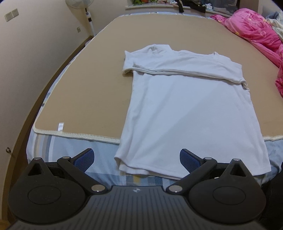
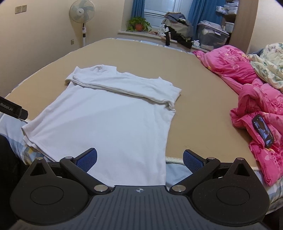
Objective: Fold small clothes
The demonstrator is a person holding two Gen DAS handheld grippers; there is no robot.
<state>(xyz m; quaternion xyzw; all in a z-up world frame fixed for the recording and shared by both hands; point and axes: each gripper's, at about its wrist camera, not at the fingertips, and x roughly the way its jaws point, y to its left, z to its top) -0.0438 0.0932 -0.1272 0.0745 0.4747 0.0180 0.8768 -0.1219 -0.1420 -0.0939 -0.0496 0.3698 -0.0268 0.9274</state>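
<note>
A white T-shirt (image 1: 185, 109) lies flat on the tan bed mat (image 1: 88, 85), its hem toward me and hanging over the mat's front edge. Both sleeves are folded inward across the chest, forming a band near the collar. My left gripper (image 1: 137, 160) is open just above the hem's left corner, nothing between its blue pads. In the right wrist view the same T-shirt (image 2: 109, 120) spreads ahead, and my right gripper (image 2: 140, 161) is open over the hem's right corner. Neither gripper touches the cloth, as far as I can tell.
A pink quilt (image 2: 251, 92) is heaped along the right side of the bed, with a phone (image 2: 263, 133) lying on it. A standing fan (image 2: 82, 14) is at the far left wall. Clothes and boxes pile up on the window sill (image 2: 176, 26).
</note>
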